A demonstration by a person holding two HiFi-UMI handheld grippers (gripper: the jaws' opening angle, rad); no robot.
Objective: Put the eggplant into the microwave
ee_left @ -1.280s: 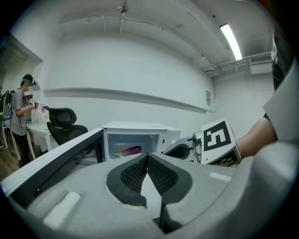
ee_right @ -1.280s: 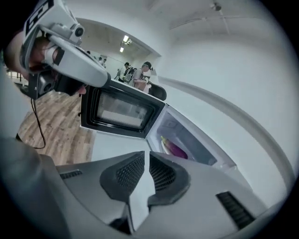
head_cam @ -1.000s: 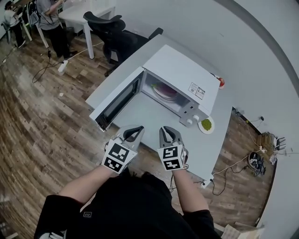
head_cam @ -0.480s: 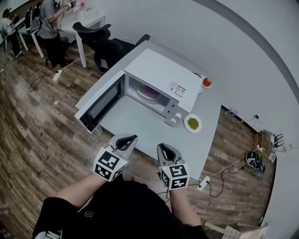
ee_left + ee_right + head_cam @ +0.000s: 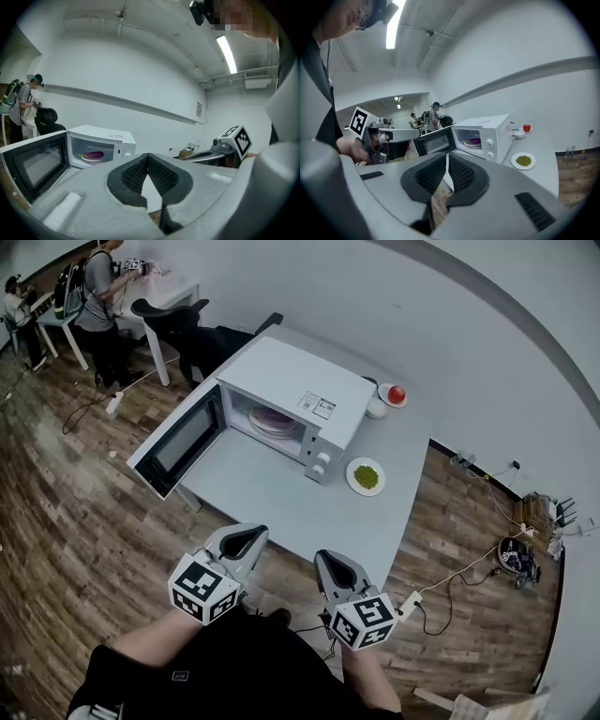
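Claws (image 5: 255, 531) (image 5: 324, 557) two, eggplant (image 5: 273, 417) one, microwave (image 5: 292, 371) one

White walls (image 5: 375, 296) all round, grey band (image 5: 534, 74) running along the far one. Floor (image 5: 66, 521) is dark wood-look planks. Light grey desk (image 5: 272, 488) sticks out from the far wall, centre. Black office chair (image 5: 202, 334) just past its far left corner, white table (image 5: 173, 289) beyond that, person with a backpack (image 5: 94, 296) standing at it. Cables (image 5: 459, 570) and a power strip (image 5: 410, 602) on the floor right of the desk, more clutter by the right wall. Ceiling strip light (image 5: 226, 51) is on
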